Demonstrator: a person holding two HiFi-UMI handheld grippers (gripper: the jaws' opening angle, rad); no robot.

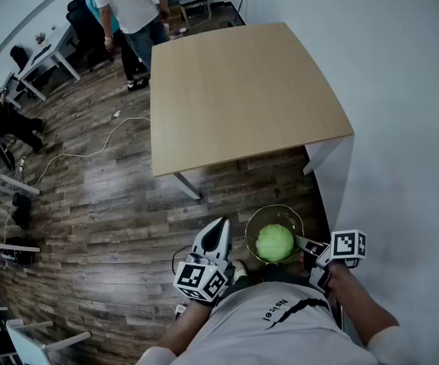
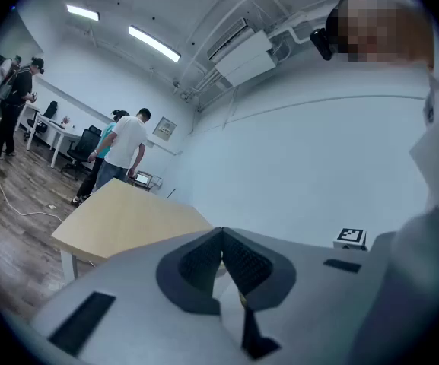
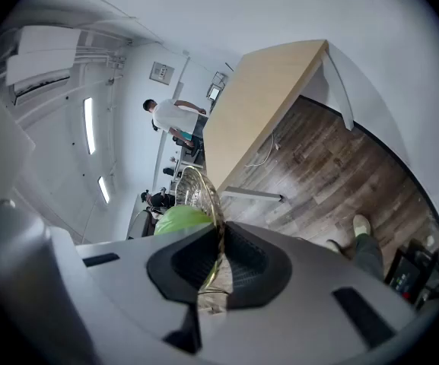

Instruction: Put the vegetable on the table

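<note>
A round green cabbage [image 1: 275,242] lies in a clear glass bowl [image 1: 259,220] that is held in the air over the floor, short of the table's near edge. My right gripper [image 1: 304,243] is shut on the bowl's rim [image 3: 208,196] at its right side, and the green cabbage [image 3: 179,220] shows just behind the jaws. My left gripper [image 1: 221,229] hangs to the left of the bowl, apart from it, with its jaws shut on nothing [image 2: 221,251]. The light wooden table [image 1: 238,97] stands ahead with a bare top.
A white wall runs along the table's right side. A white table leg [image 1: 189,186] stands at the near left corner. A person [image 1: 132,6] stands at the table's far left corner. White cable [image 1: 90,150] lies on the wood floor to the left, by desks and chairs.
</note>
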